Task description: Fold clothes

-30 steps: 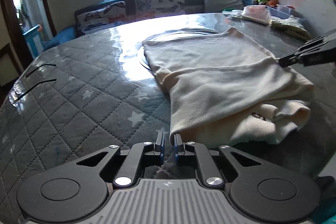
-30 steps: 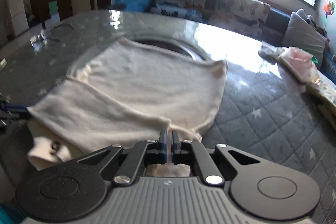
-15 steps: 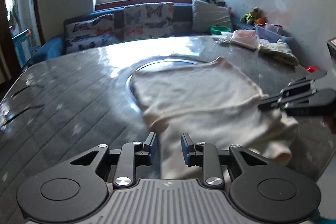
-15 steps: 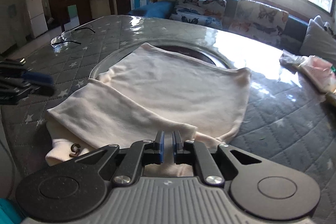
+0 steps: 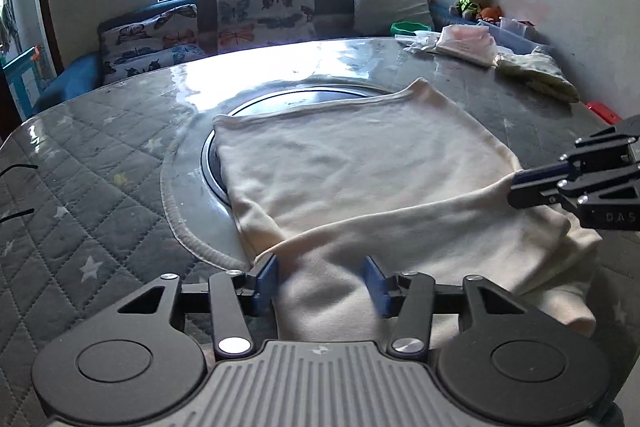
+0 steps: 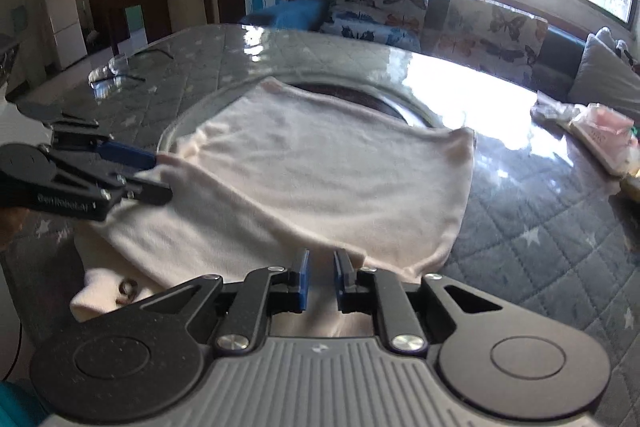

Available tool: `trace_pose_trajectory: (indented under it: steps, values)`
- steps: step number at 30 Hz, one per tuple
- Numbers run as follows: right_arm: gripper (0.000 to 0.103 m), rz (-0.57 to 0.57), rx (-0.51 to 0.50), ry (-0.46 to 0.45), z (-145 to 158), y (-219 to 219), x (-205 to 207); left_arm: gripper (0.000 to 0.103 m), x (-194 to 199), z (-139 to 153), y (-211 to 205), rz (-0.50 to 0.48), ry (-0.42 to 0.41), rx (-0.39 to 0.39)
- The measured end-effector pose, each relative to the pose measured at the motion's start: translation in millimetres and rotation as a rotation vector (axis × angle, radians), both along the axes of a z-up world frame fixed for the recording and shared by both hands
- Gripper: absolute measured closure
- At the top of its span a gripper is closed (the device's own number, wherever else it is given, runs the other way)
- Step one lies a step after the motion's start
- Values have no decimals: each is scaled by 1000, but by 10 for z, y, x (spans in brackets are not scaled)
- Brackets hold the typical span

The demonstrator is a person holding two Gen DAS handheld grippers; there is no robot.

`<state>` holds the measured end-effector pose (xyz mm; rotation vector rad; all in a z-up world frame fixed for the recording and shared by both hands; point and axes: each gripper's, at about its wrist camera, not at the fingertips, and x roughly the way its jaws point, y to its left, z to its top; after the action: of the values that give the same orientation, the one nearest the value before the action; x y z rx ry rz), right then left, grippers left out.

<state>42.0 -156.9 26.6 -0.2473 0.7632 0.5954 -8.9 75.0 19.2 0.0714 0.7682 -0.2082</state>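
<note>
A cream folded garment [image 5: 360, 167] lies on the round quilted table [image 5: 100, 155], partly over the glass turntable [image 5: 280, 95]; it also shows in the right wrist view [image 6: 328, 171]. My left gripper [image 5: 322, 281] is open, its blue pads straddling the garment's near left edge. My right gripper [image 6: 320, 279] is open a little, its pads either side of the garment's near right edge. Each gripper shows in the other's view: the right one [image 5: 528, 189] at the fold's right end, the left one [image 6: 148, 175] at its left end.
Eyeglasses [image 6: 116, 75] lie at the table's far left. Bagged clothes [image 5: 464, 43] and a yellowish bundle [image 5: 536, 75] sit at the far right. A sofa with butterfly cushions [image 5: 264, 11] runs behind the table under the window.
Both grippers have opened from shut and let go of the garment's folded edge. Both views have pulled back and risen; the fold now rests on the table.
</note>
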Motion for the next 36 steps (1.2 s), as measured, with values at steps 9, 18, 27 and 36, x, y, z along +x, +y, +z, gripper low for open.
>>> trace_pose_trajectory:
  steps: [9, 18, 27, 36]
  values:
    - [89, 30, -20, 14, -53, 39, 20, 41, 26, -46, 56, 19, -1, 27]
    - [85, 140, -66, 20, 29, -21, -270, 40, -282, 23, -77, -62, -39, 69]
    - [80, 172, -92, 10, 66, -62, -453, 36, -581, 55, -103, -128, -53, 133]
    - [69, 216, -154, -10, 106, -123, -664, 34, -1085, -30, -310, -335, -96, 265]
